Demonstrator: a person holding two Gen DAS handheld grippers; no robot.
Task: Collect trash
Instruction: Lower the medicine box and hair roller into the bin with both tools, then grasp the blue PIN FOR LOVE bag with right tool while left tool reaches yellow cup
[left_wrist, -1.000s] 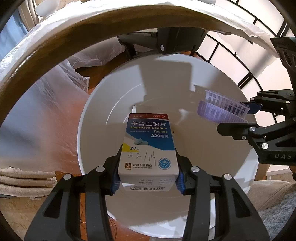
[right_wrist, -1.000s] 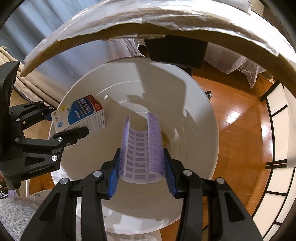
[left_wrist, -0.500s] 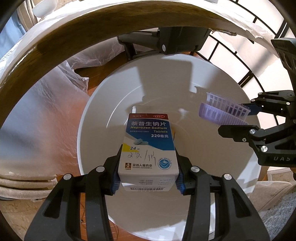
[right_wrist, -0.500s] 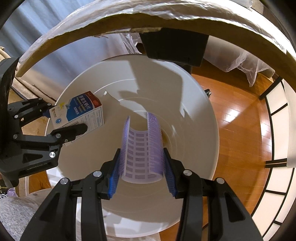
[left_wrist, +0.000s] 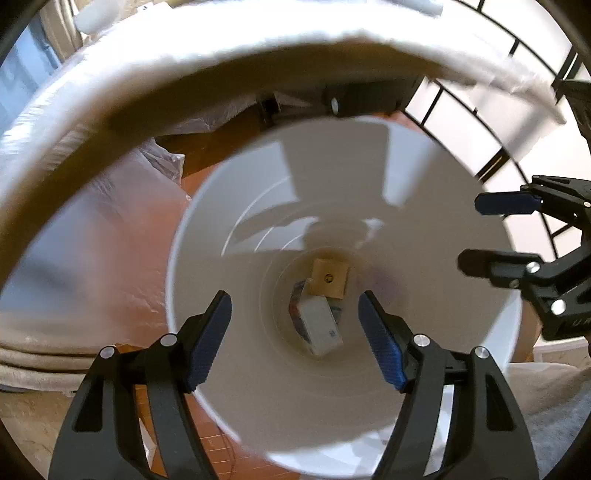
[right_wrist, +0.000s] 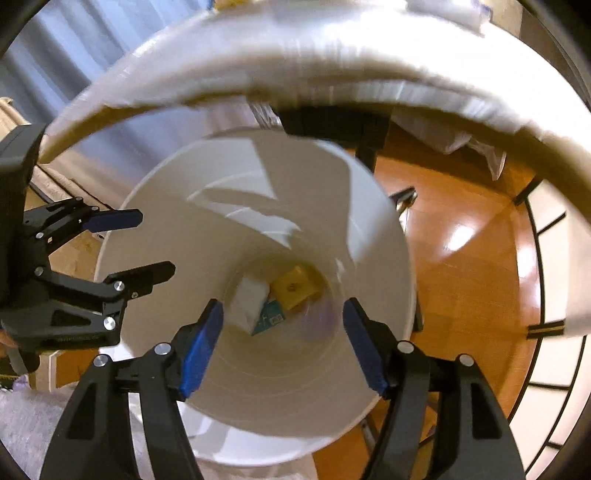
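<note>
White bin (left_wrist: 424, 417) now holds the pill box (left_wrist: 319, 325), released a moment ago. Left gripper (left_wrist: 295, 332) and right gripper (right_wrist: 282, 339) both gape empty above it; this drop looks done.

Almost no legible text. The medicine box (left_wrist: 318, 325) at the bottom of the white bin (left_wrist: 258, 424) shows only blurred print, unreadable in both views. The right gripper (left_wrist: 484, 232), seen at the right edge of the left wrist view, has part of a light marking on its body, perhaps a "U", cut off. Marking on left gripper (right_wrist: 147, 243) body is too smeared to read.
</note>
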